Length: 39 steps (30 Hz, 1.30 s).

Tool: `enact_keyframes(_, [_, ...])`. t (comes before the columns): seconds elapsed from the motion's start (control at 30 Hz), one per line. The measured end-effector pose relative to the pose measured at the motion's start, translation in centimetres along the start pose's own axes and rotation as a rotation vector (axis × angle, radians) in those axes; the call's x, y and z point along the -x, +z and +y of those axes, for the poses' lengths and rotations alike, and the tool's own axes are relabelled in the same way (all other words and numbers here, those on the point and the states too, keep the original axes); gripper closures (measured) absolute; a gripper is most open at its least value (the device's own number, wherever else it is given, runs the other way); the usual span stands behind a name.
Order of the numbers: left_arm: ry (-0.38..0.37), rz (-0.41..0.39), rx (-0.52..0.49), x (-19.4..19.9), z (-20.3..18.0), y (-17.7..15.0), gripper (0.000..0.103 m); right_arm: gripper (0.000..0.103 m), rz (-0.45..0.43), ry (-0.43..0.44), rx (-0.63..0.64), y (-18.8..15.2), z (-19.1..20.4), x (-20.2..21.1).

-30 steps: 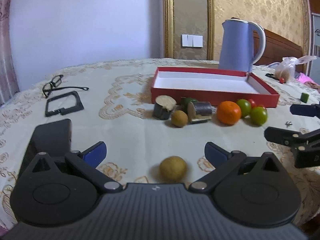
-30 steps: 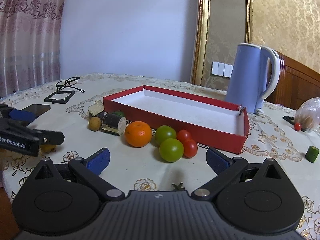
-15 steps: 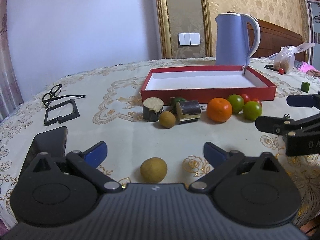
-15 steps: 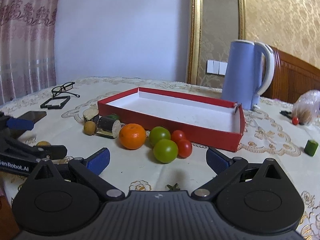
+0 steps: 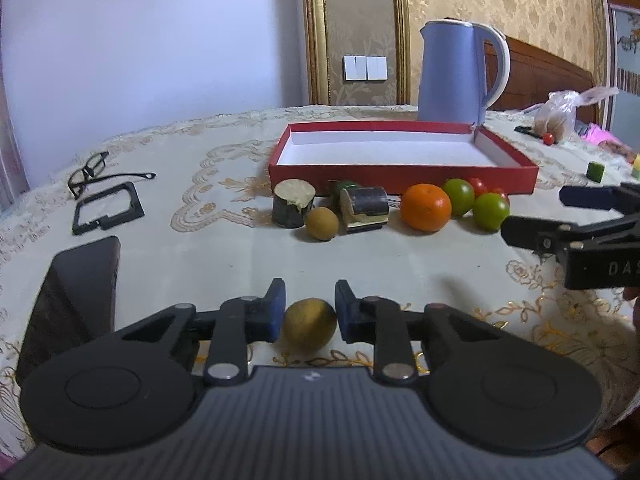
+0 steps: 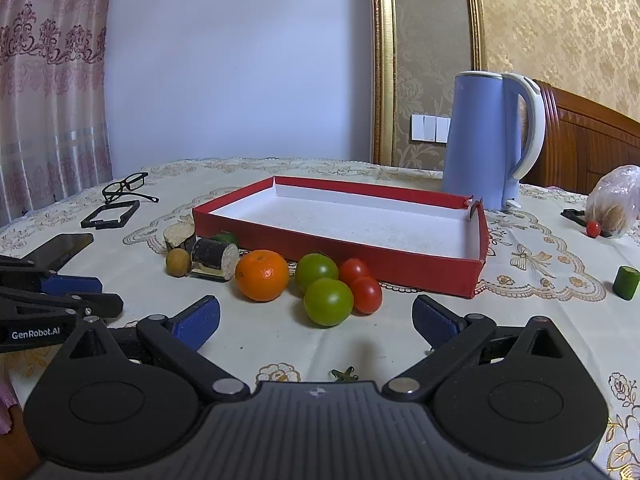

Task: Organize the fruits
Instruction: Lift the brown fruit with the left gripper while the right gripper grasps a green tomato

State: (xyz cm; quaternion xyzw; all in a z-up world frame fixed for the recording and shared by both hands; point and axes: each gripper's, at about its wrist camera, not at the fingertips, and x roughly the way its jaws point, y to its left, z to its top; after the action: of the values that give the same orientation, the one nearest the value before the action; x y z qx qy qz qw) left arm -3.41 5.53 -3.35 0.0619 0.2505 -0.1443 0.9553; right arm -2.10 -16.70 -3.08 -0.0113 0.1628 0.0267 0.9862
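Note:
My left gripper point(image 5: 309, 295) is closing its jaws on a small round brown fruit point(image 5: 309, 326) that sits on the tablecloth; both blue pads touch its sides. Ahead stands an empty red tray point(image 5: 400, 170). Along its front wall lie a second brown fruit point(image 5: 322, 224), an orange point(image 5: 426, 208), two green tomatoes point(image 6: 328, 302) and two red tomatoes point(image 6: 366, 294). My right gripper point(image 6: 316, 312) is open, with nothing between its fingers, just short of the green tomatoes. It also shows at the right edge of the left wrist view.
Two dark cut cylinders point(image 5: 292, 208) lie by the tray. A blue kettle point(image 5: 456, 72) stands behind it. Glasses point(image 5: 90, 172), a black frame point(image 5: 106, 212) and a phone point(image 5: 76, 292) lie to the left. A green piece point(image 6: 626, 282) and a plastic bag point(image 6: 616, 200) are at the right.
The left gripper's jaws have gone from wide open to closed around the brown fruit. The right gripper stayed open and nearly still.

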Motion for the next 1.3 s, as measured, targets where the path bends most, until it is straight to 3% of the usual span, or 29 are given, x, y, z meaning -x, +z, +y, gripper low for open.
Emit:
enact_keyframes(0.37, [0.037, -0.062, 0.008, 0.9, 0.4, 0.3, 0.079, 0.001, 0.06, -0.014, 0.074, 0.5, -2.1, -0.1])
enact_keyframes(0.43, [0.039, -0.076, 0.012, 1.1, 0.5, 0.7, 0.079, 0.007, 0.08, -0.003, 0.076, 0.7, -2.7, -0.6])
enact_keyframes(0.5, [0.037, -0.085, 0.02, 1.2, 0.6, 1.0, 0.079, 0.033, 0.114, 0.013, 0.064, 1.1, -3.2, -1.4])
enact_keyframes(0.57, [0.037, -0.088, 0.026, 1.2, 0.6, 1.2, 0.079, 0.047, 0.146, 0.046, 0.045, 1.5, -3.6, -2.3])
enact_keyframes(0.8, [0.044, -0.083, 0.025, 0.9, 0.5, 1.2, 0.079, 0.05, 0.156, 0.099, 0.097, 1.5, -1.8, -3.2])
enact_keyframes(1.1, [0.036, -0.082, 0.033, 0.6, 0.4, 1.4, 0.079, 0.067, 0.199, 0.03, 0.175, 1.9, -0.3, -5.5])
enact_keyframes(1.3, [0.007, -0.102, 0.045, 0.2, 0.5, 3.3, 0.079, 0.071, 0.185, 0.073, 0.119, 1.9, -1.3, -4.7])
